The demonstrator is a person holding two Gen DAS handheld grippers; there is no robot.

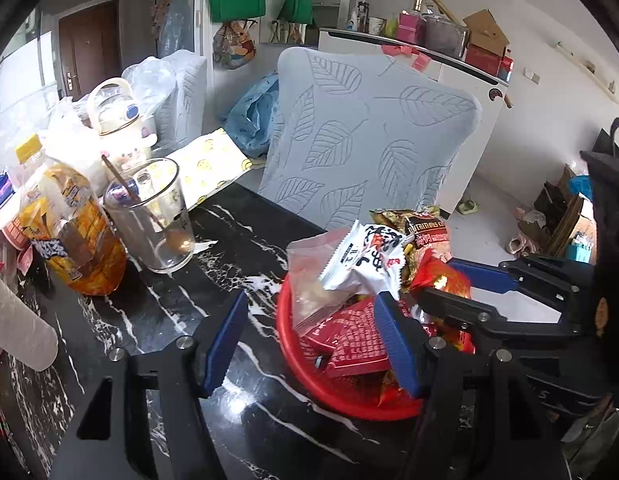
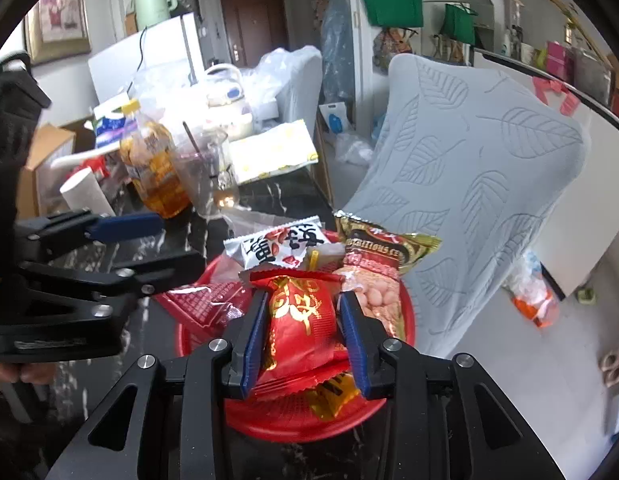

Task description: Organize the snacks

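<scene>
Leaf-patterned chair (image 1: 365, 136), perhaps grey

Both my wrist cameras look steeply down along their fingers, close over the basket (image 1: 293, 354) (shared, with the chair (image 2: 489, 184) behind).

My right claw (image 2: 303, 336) covers the lower part of the red packet (image 2: 301, 320), so I can't read its whole print. The red basket (image 1: 337, 400) hides its far rim under piled snacks, and my left claw's blue pad (image 1: 395, 344) covers part of it. The white roll (image 1: 17, 324) is cut off at the left edge
</scene>
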